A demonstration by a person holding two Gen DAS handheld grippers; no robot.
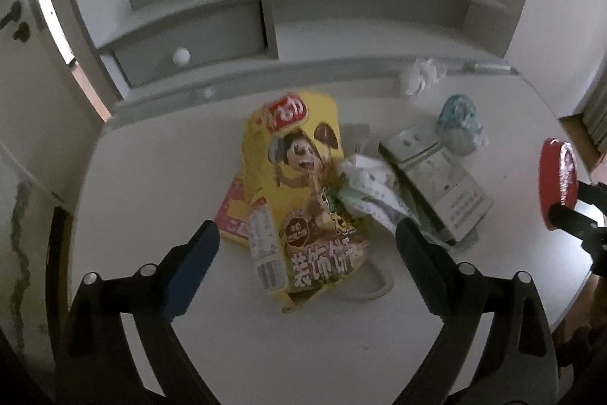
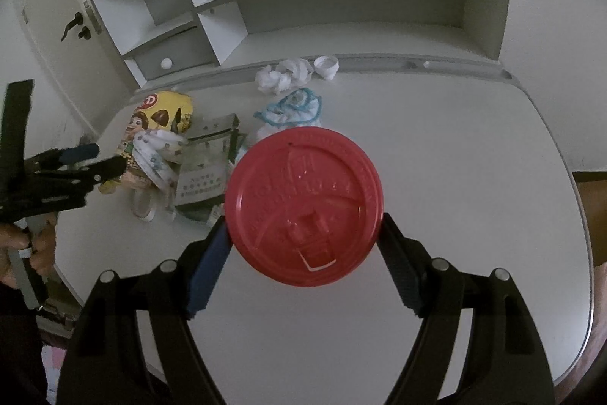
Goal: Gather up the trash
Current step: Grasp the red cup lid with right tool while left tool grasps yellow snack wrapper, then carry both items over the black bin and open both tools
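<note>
A yellow snack box (image 1: 299, 192) lies on the white desk (image 1: 151, 177), seen in the left wrist view. My left gripper (image 1: 307, 245) is open just above its near end, one finger on each side. Beside the box lie a crumpled patterned wrapper (image 1: 368, 188), a flattened grey carton (image 1: 436, 177), a blue-white plastic bag (image 1: 459, 120) and crumpled white tissue (image 1: 421, 74). My right gripper (image 2: 303, 234) is shut on a red cup lid (image 2: 303, 204), held above the desk; the lid also shows in the left wrist view (image 1: 557, 185).
A white shelf unit with a knobbed drawer (image 1: 189, 44) stands at the desk's back edge. A small white cap (image 2: 326, 65) sits near the tissue (image 2: 284, 74). A pink packet (image 1: 231, 211) lies under the box. The desk's right edge (image 2: 580, 215) curves nearby.
</note>
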